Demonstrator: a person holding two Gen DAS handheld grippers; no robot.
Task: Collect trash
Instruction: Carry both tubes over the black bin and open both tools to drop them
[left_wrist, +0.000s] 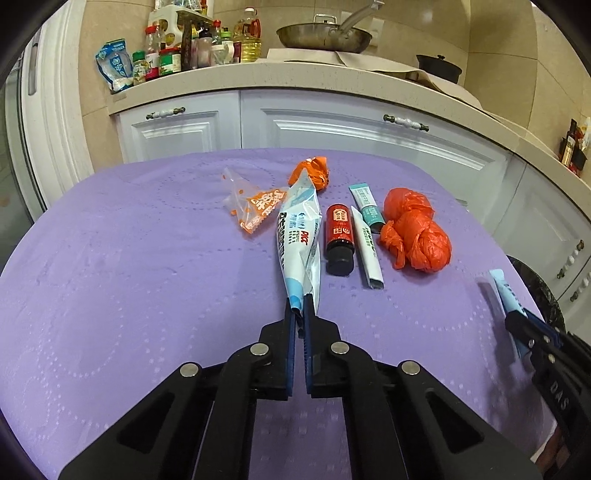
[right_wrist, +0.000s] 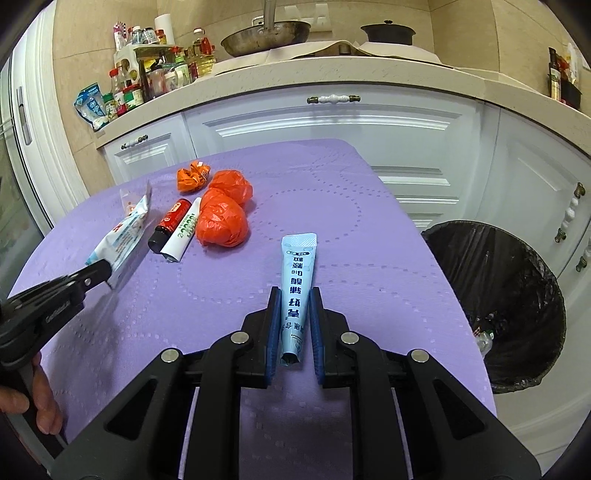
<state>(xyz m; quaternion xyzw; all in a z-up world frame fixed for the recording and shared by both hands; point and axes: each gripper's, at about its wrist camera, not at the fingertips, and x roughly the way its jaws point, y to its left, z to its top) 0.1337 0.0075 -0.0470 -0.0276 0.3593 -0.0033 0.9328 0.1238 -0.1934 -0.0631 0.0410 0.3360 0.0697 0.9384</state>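
My left gripper (left_wrist: 300, 302) is shut on the near end of a long white and blue plastic wrapper (left_wrist: 298, 229), held over the purple tablecloth; it also shows in the right wrist view (right_wrist: 122, 236). My right gripper (right_wrist: 295, 295) is shut on a light blue sachet (right_wrist: 297, 280), which also shows in the left wrist view (left_wrist: 506, 291). On the cloth lie a red bottle (left_wrist: 338, 236), a white tube (left_wrist: 367, 251), a teal tube (left_wrist: 365, 203), two red bag bundles (left_wrist: 417, 229), an orange wrapper (left_wrist: 312, 171) and a clear orange-printed bag (left_wrist: 255, 206).
A black-lined trash bin (right_wrist: 502, 306) stands on the floor right of the table (right_wrist: 351, 206). White kitchen cabinets (right_wrist: 332, 129) and a counter with bottles, a pan and a pot are behind. A hand (right_wrist: 40, 398) holds the left gripper's handle.
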